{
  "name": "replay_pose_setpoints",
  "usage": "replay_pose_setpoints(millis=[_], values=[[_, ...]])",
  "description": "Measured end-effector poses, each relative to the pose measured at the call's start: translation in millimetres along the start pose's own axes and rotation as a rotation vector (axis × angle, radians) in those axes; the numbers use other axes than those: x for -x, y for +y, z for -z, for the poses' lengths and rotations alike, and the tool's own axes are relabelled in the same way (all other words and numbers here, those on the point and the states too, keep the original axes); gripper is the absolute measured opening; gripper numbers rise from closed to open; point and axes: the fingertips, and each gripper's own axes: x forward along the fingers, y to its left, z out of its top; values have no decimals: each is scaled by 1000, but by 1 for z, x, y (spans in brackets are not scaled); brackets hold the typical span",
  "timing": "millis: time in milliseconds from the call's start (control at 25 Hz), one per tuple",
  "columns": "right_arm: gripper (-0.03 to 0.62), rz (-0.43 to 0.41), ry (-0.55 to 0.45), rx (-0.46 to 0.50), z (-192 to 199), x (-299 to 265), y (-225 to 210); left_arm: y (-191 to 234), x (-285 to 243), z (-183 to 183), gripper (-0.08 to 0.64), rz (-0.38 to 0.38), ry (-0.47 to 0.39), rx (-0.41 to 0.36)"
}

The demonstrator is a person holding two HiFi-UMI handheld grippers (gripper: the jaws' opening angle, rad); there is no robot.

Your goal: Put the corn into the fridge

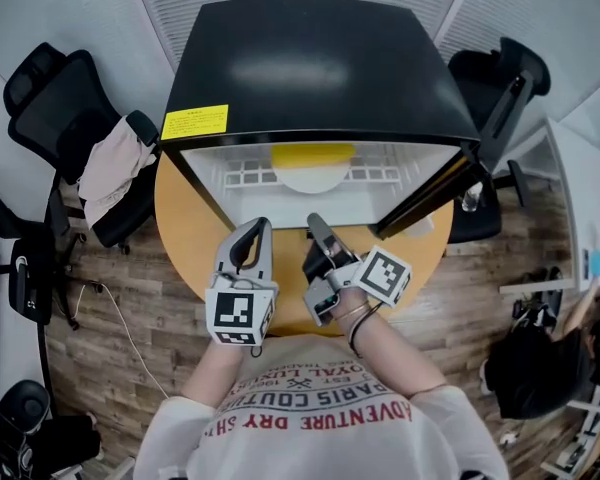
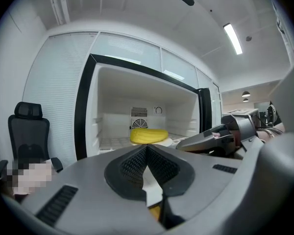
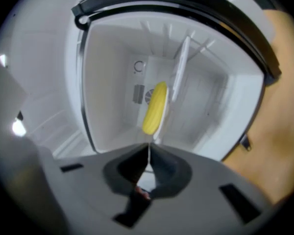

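The yellow corn (image 1: 313,154) lies on a white plate (image 1: 315,179) inside the open black mini fridge (image 1: 320,68). It shows in the left gripper view as corn (image 2: 148,135) on the fridge floor, and in the right gripper view as corn (image 3: 154,109) beside the plate's edge (image 3: 179,67). Both grippers hover over the table in front of the opening, apart from the corn. My left gripper (image 1: 262,226) (image 2: 147,148) has its jaws together with nothing in them. My right gripper (image 1: 314,220) (image 3: 149,148) is shut and empty, rolled to one side.
The fridge stands on a round wooden table (image 1: 185,233), its door (image 1: 430,193) swung open to the right. A black office chair (image 1: 65,108) draped with cloth is at the left, another chair (image 1: 500,78) at the right. Cables lie on the floor (image 1: 120,318).
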Motion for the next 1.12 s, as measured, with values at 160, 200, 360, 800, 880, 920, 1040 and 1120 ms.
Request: replay_pose_setpoints(millis=[160, 200, 360, 800, 880, 920, 1040, 1120], values=[[29, -15, 6, 295, -3, 21, 19, -16, 10, -3, 25, 11, 7, 1], [28, 3, -3, 409, -6, 26, 22, -20, 12, -4, 25, 18, 5, -1], [29, 73, -54, 821, -20, 44, 35, -32, 17, -10, 25, 35, -5, -12], [28, 154, -139, 1394, -27, 58, 54, -49, 24, -15, 25, 58, -3, -43], [28, 125, -151, 1428, -27, 59, 60, -51, 24, -18, 25, 66, -16, -47], [28, 113, -155, 1440, -27, 60, 63, -52, 24, -20, 25, 68, -23, -48], [28, 93, -153, 1452, -26, 62, 67, -54, 24, -24, 25, 66, -36, -56], [28, 92, -152, 1446, -26, 63, 68, -54, 25, -27, 25, 58, -45, -59]])
